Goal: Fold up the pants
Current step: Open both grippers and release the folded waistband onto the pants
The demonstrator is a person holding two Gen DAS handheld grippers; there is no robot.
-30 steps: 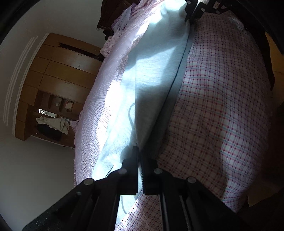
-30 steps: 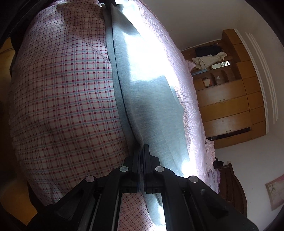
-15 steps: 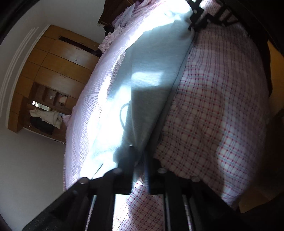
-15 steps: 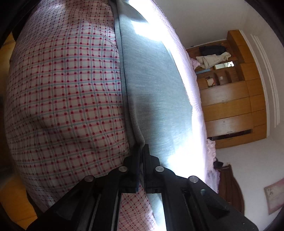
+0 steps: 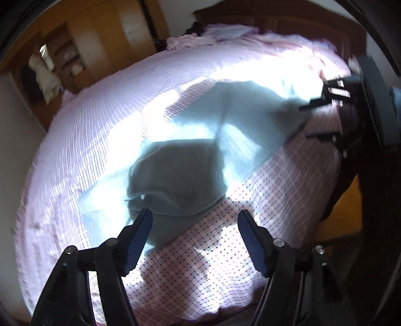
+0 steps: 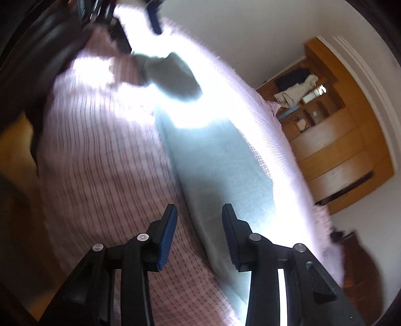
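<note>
The light blue-grey pants (image 5: 190, 160) lie flat on the bed, folded lengthwise, partly in bright sun and partly in shadow. They also show in the right wrist view (image 6: 220, 180). My left gripper (image 5: 194, 217) is open and empty, just above the pants' near edge. My right gripper (image 6: 199, 213) is open and empty over the pants' other end; it also shows at the right of the left wrist view (image 5: 310, 121). The left gripper appears at the top of the right wrist view (image 6: 140, 25).
The bed has a pink striped sheet (image 5: 95, 130) and a red-checked quilt (image 5: 275, 200) along the near side. A wooden wardrobe (image 6: 345, 140) with clothes on its shelves stands beyond the bed. A dark wooden headboard (image 5: 288, 22) is at the far end.
Both grippers have opened and let go of the pants' edge, and both have lifted back. The pants now lie flat on the bed.
</note>
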